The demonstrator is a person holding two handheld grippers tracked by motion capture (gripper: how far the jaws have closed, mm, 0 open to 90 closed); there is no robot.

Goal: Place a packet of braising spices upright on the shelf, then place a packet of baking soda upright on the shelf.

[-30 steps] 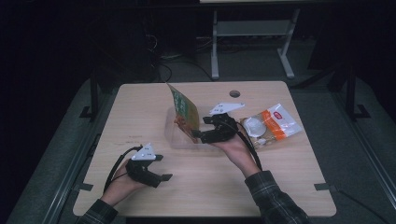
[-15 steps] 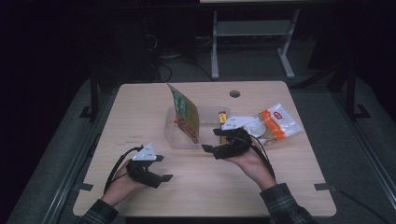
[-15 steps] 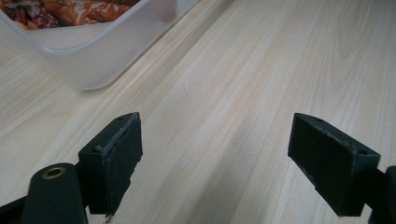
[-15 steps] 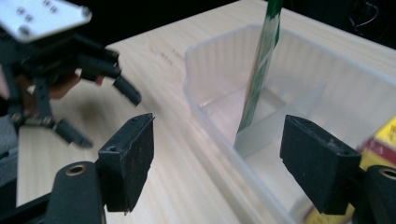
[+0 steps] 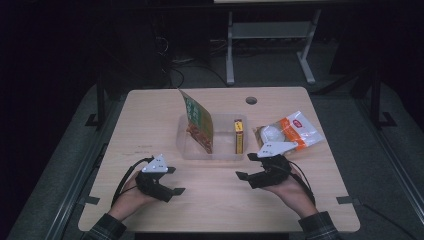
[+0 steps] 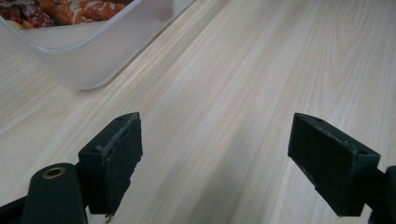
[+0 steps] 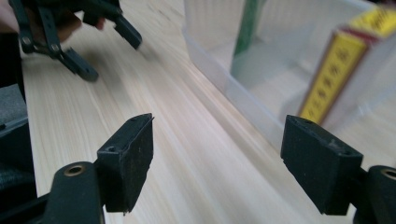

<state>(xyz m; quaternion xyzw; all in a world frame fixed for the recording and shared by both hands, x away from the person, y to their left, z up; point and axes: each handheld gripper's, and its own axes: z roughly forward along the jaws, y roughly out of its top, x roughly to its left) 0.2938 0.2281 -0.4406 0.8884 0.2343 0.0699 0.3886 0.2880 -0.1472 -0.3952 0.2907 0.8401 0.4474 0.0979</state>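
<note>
Clear plastic bin [image 5: 212, 145] is sitting mid-counter [image 5: 150, 125], holding a tilted green pouch [image 5: 197, 120] and yellow box [image 5: 239, 135]; both tools, left [image 5: 172, 181] and right [image 5: 245, 166], are gaping wide and empty. The leaning pouch is risking toppling if bumped.

Bare table [image 5: 215, 200] open along the near edge and far left. Mid-table blocked by clear plastic container [image 5: 212, 150] holding upright green pouch [image 5: 197, 120] and yellow box [image 5: 239, 136]; snack bag [image 5: 292, 131] just right.

Gripper: left gripper [image 6: 217, 156], jaws wide apart, nothing between them.
Table: pale wood table [image 6: 243, 70] under the jaws.
Container: clear plastic container [image 6: 100, 44] ahead, printed food packet [image 6: 60, 9] inside.
</note>
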